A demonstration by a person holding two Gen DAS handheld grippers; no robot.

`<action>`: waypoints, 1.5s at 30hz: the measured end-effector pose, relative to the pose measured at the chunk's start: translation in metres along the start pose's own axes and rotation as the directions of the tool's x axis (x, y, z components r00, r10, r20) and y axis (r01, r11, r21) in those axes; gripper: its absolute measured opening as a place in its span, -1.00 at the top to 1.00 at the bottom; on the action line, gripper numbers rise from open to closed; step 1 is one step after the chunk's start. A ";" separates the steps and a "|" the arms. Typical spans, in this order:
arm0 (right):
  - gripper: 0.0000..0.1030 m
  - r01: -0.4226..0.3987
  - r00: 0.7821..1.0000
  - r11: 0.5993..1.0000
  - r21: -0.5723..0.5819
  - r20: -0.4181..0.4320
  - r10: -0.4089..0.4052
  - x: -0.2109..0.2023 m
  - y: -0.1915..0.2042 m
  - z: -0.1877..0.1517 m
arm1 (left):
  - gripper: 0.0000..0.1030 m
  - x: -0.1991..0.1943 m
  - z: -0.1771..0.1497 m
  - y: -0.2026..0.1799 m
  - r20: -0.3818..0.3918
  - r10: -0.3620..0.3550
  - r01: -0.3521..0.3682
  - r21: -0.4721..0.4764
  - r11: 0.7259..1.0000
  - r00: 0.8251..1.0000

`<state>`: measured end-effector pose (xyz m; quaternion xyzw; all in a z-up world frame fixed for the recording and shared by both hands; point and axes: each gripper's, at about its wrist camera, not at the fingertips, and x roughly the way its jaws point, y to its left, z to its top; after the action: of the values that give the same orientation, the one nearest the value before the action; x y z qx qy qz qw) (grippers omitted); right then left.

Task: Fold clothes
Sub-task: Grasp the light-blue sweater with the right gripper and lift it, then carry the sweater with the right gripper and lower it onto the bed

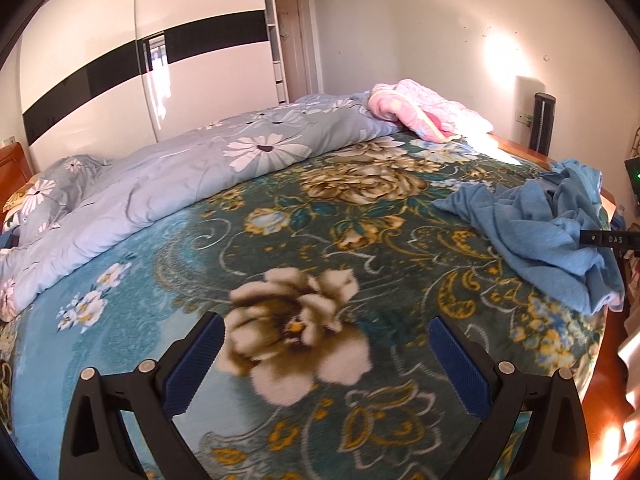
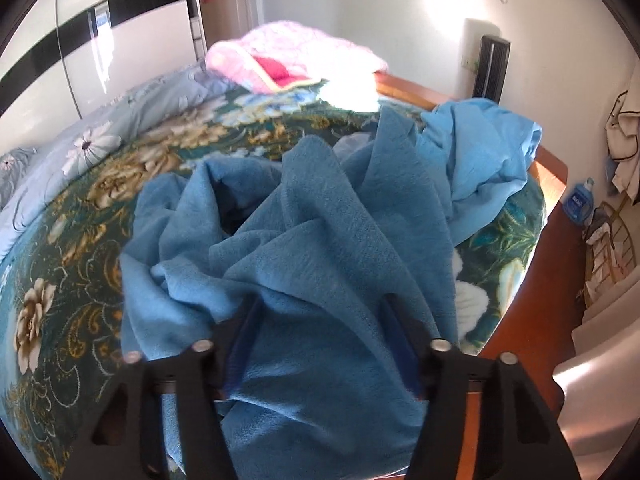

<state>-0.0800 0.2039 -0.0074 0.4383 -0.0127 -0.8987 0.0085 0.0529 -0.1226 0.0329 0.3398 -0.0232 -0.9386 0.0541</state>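
Blue fleece garment bunched between right tool fingers, grip unclear; left tool spread wide over floral bedspread, garment at 2 o'clock.

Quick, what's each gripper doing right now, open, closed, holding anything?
Left gripper: open, holding nothing, above the bedspread.
Right gripper: fingers around the blue cloth; whether they grip it cannot be told.

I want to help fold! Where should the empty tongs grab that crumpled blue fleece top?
Probably the flat flap of the crumpled blue fleece top that spreads onto the floral bed blanket. It is thin and lies clear of the bunched folds, so the open left tongs could come from the blanket side.
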 end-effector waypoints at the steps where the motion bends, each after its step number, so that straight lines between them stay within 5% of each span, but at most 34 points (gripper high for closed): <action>1: 0.21 -0.002 1.000 1.000 0.000 -0.013 0.002 0.001 0.001 0.001 | -1.00 -0.001 -0.002 0.005 -0.005 0.000 0.000 -0.011 1.000 1.000; 4: 0.69 -0.004 0.999 1.000 0.029 -0.035 0.005 -0.001 -0.002 0.001 | -1.00 -0.006 -0.007 0.020 -0.017 0.001 -0.002 -0.044 0.999 1.000; 7: 0.82 -0.035 0.999 0.997 0.074 -0.019 0.036 -0.015 -0.004 0.002 | -1.00 -0.016 -0.015 0.036 -0.014 0.016 -0.017 -0.062 0.998 1.000; 15: 0.91 -0.198 0.976 0.977 0.073 0.102 0.190 -0.095 0.017 0.024 | -1.00 -0.054 -0.034 0.090 0.004 0.045 -0.043 -0.163 0.986 0.999; 29: 0.92 -0.398 0.902 0.913 -0.092 0.139 0.408 -0.175 0.149 0.044 | -1.00 -0.129 -0.068 0.169 0.077 0.100 -0.076 -0.272 0.959 0.992; 38: 0.92 -0.591 0.780 0.757 -0.279 0.040 0.624 -0.209 0.328 0.025 | -1.00 -0.172 -0.103 0.243 0.080 0.215 -0.176 -0.336 0.925 0.973; 45: 0.92 -0.747 0.629 0.529 -0.402 -0.173 0.758 -0.229 0.480 -0.043 | -1.00 -0.211 -0.144 0.306 0.035 0.332 -0.291 -0.399 0.869 0.943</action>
<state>0.0966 -0.2703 0.1612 0.3654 0.0016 -0.7900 0.4924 0.3322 -0.4025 0.0806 0.2654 0.1060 -0.9195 0.2699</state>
